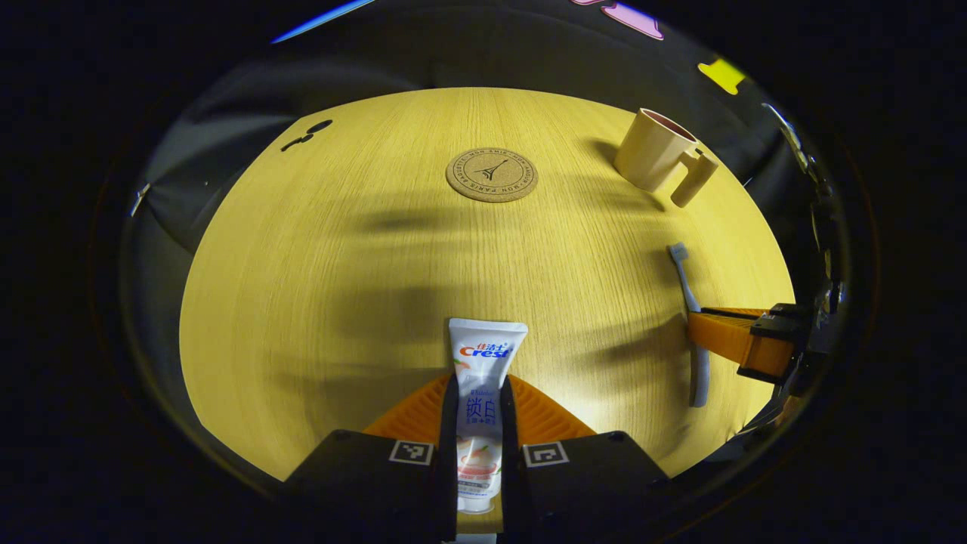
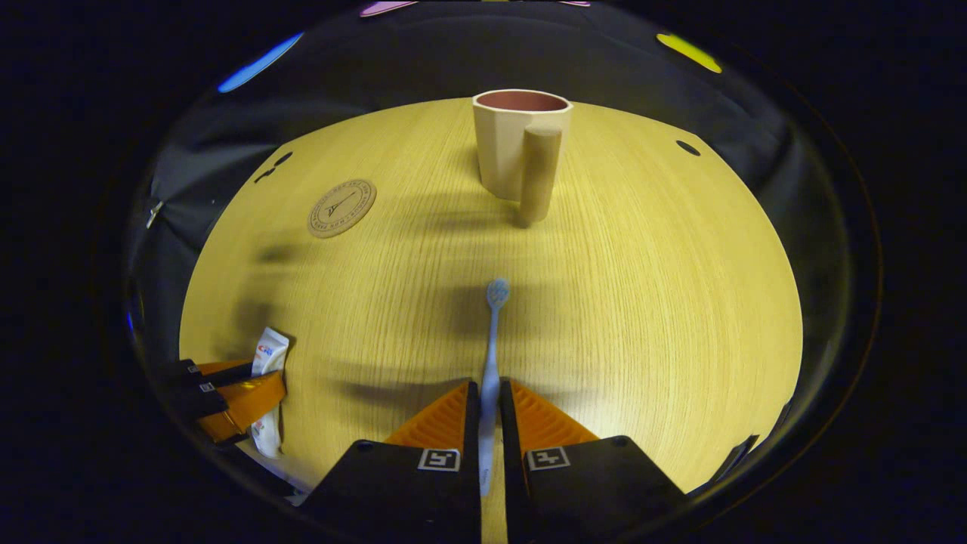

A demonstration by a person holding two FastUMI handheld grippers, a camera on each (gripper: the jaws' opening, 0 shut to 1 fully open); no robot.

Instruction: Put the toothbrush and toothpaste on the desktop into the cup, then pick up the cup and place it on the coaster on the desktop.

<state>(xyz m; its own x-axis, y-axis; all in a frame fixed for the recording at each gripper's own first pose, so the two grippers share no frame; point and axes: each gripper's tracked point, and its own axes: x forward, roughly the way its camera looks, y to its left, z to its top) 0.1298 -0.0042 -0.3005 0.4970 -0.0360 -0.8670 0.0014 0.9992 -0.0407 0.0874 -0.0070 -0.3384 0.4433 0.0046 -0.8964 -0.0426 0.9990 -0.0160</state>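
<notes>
Two claws clamp one toothpaste (image 1: 480, 400), one toothbrush (image 2: 491, 355).

open tabletop (image 2: 642, 302) between toothbrush (image 2: 492, 340) and cup (image 2: 521, 151), coaster (image 2: 341, 208) well off to the side

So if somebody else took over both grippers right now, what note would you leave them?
Left gripper: shut on the toothpaste, low over the table.
Right gripper: shut on the toothbrush, head pointing at the cup.
Cup: upright, empty as far as can be seen, far side of the table.
Coaster: bare, apart from the cup.
Done: both items gripped.
Left: drop both into the cup, then set the cup on the coaster.
</notes>
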